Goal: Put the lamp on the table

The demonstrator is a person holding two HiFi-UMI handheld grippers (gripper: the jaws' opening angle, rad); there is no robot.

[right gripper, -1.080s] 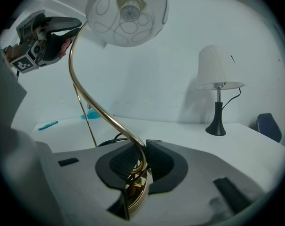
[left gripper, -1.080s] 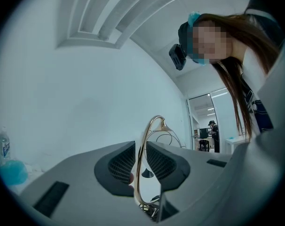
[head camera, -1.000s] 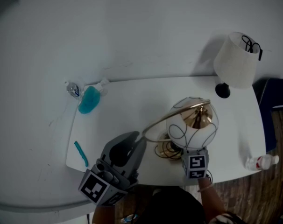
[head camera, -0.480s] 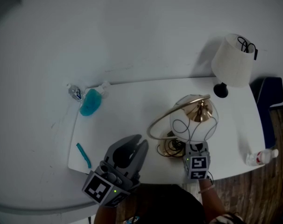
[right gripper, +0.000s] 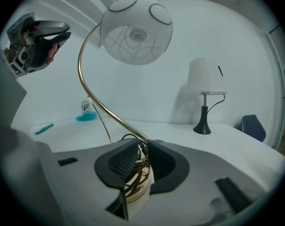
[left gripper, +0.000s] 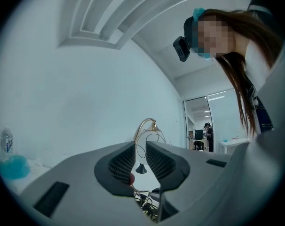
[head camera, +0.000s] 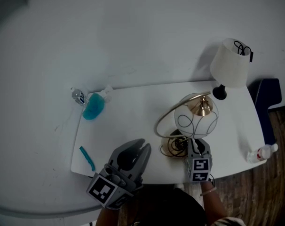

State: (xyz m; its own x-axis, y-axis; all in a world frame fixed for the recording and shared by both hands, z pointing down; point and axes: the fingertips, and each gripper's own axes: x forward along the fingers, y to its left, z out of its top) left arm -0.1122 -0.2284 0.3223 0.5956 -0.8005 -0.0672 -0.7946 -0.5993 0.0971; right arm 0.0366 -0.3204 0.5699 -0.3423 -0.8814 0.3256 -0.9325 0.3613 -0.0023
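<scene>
The lamp has a white globe shade (head camera: 195, 119) with black swirls, a curved gold stem and a gold base wound with black cord (head camera: 173, 147). It stands over the front of the white table (head camera: 133, 107). My right gripper (head camera: 197, 144) is shut on the stem just above the base (right gripper: 135, 187), with the globe (right gripper: 135, 29) high overhead. To the lamp's left, my left gripper (head camera: 143, 149) hangs apart from it. Its jaws stand almost together with nothing between them, and the lamp (left gripper: 149, 128) shows beyond the slit.
A second lamp with a white shade (head camera: 231, 62) stands at the table's back right corner. A blue bottle (head camera: 92, 106) and a small water bottle (head camera: 78, 96) sit back left. A teal pen (head camera: 87, 158) lies front left, another bottle (head camera: 260, 153) front right.
The left gripper has drawn back from the gold stem, which it touched a second ago. The lamp, held by the right gripper, has shifted slightly right and stands more upright.
</scene>
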